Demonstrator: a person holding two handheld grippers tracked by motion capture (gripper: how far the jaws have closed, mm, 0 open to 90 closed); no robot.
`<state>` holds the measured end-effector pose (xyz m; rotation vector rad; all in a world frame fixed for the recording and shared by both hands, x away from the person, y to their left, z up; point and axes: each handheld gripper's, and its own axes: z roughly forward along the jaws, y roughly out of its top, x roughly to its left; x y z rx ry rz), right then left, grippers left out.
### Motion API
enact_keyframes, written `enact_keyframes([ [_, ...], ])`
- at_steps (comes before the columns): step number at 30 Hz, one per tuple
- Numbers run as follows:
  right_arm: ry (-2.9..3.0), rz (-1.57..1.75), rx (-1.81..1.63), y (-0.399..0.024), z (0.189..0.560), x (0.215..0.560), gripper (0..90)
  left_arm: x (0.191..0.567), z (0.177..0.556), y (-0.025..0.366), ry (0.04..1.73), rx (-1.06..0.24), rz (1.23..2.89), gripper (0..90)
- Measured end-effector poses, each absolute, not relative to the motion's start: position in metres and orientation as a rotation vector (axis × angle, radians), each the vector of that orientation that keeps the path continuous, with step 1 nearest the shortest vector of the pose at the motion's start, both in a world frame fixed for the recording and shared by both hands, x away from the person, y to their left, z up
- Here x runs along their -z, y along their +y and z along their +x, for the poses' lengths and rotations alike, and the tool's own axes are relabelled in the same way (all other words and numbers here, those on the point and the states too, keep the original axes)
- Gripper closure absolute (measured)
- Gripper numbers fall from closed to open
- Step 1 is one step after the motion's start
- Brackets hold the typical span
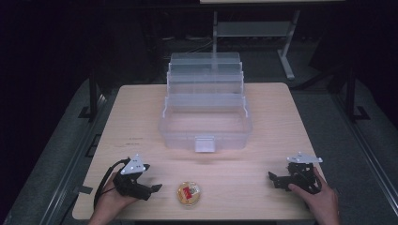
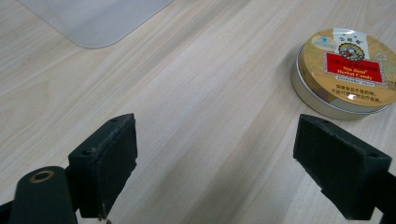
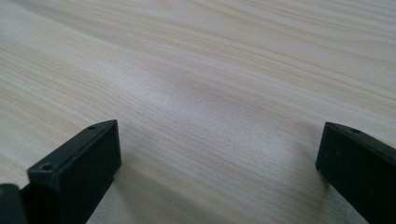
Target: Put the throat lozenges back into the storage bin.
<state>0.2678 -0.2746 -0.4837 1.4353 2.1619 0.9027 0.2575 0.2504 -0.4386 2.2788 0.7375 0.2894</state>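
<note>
A small round gold tin (image 1: 188, 193) with a red label lies near the table's front edge, between the two hands. The same tin (image 2: 344, 73) shows ahead and to the right of the left gripper's jaws. My left gripper (image 1: 152, 185) rests on the table just left of the tin, open, with nothing between its jaws (image 2: 215, 163). My right gripper (image 1: 273, 178) rests at the front right, held by a hand, open over bare wood (image 3: 219, 168). A clear plastic toolbox (image 1: 205, 108) with its tiered trays folded back stands open at the table's middle.
The light wooden table (image 1: 141, 122) has bare wood on both sides of the toolbox. A corner of the toolbox (image 2: 95, 21) shows at the top left of the left gripper view. Dark floor and a metal desk frame (image 1: 286, 56) lie beyond the far edge.
</note>
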Motion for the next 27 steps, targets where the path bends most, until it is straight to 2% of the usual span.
enact_keyframes([
  [27, 2.162, 1.435, -0.903, -0.275, 0.268, 0.484, 0.0, 0.429, 0.260, 0.220, 0.656, -0.207, 2.311, 13.5],
])
